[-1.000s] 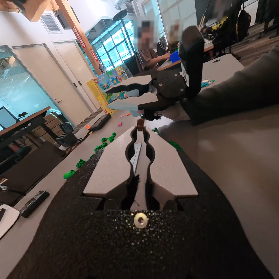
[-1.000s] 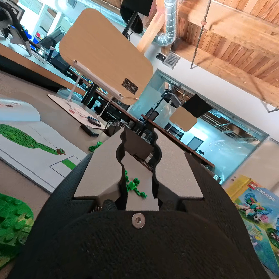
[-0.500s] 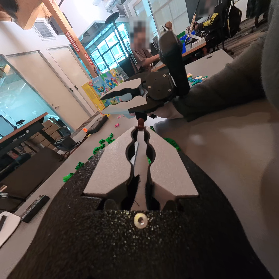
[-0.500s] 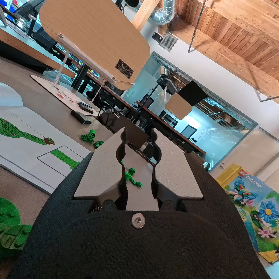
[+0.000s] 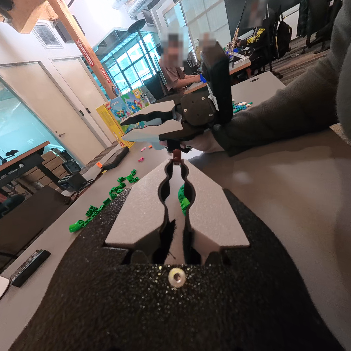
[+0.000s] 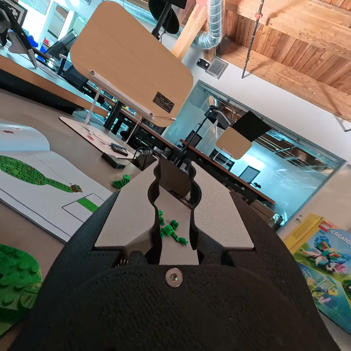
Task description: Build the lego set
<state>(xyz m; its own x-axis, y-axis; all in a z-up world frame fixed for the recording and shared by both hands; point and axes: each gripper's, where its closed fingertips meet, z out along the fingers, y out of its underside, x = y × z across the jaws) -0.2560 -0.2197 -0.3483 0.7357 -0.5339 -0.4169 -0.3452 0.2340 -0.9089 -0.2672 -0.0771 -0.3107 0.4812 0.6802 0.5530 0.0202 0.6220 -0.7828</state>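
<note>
My left gripper (image 5: 176, 163) is shut on a small brown lego piece (image 5: 177, 154) that sticks up from its fingertips, held above the grey table (image 5: 266, 190). My right gripper (image 5: 123, 131) hovers just beyond and above the brown piece, pointing left, jaws apart and empty. In the right wrist view my right gripper (image 6: 174, 167) is open, with loose green pieces (image 6: 171, 230) on the table behind the gap. A green plate assembly (image 6: 15, 275) lies at the lower left, and part of it shows between the left fingers (image 5: 183, 199).
An open instruction booklet (image 6: 38, 186) lies left of the right gripper. Loose green pieces (image 5: 114, 191) and pink ones (image 5: 141, 159) are scattered on the table. The lego box (image 5: 121, 114) stands at the far end. A wooden board on a stand (image 6: 129, 62) rises behind the booklet.
The left gripper keeps its hold on the brown piece. The right gripper has shifted a little to the left above it, tilted its view down and back up, and stays open.
</note>
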